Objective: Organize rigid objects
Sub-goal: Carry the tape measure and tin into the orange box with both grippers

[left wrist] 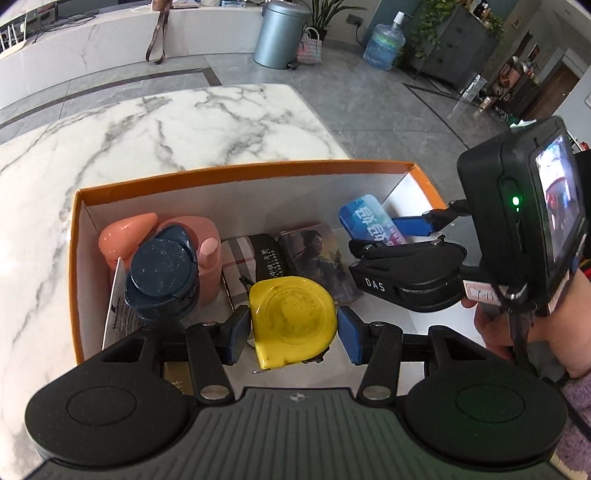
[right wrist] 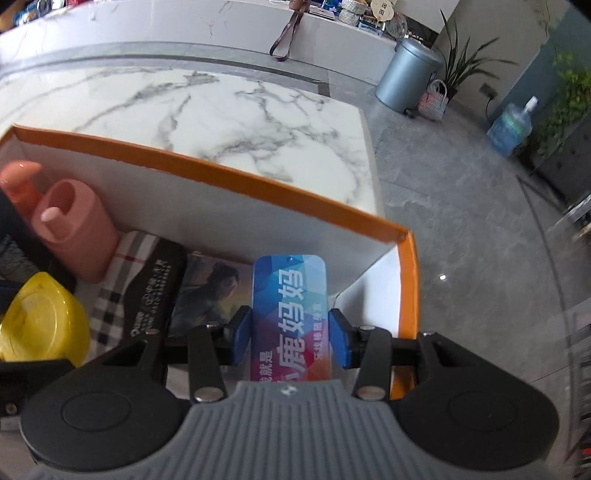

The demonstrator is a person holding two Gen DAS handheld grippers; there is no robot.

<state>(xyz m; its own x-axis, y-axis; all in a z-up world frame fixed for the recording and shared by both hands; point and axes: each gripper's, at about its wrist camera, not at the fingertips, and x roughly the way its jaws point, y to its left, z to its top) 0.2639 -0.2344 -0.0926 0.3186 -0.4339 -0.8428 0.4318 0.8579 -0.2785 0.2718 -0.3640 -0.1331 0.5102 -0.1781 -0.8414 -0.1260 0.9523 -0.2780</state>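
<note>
While both loads hang over orange box [left wrist: 236,173] on desk [left wrist: 147,125], left tongs [left wrist: 293,328] clamp yellow tape measure [left wrist: 291,321] by flat sides; right tongs [right wrist: 290,341] clamp blue tin [right wrist: 290,317] by long edges. Both point steeply down, likely for placing into free floor space beside pink case [left wrist: 207,251].

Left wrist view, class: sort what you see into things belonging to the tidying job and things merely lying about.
Job:
orange cardboard box
yellow plastic tape measure, in left gripper jaws
blue printed flat case, in right gripper jaws

Lying about:
grey metal bin
blue water jug
woven basket
</note>
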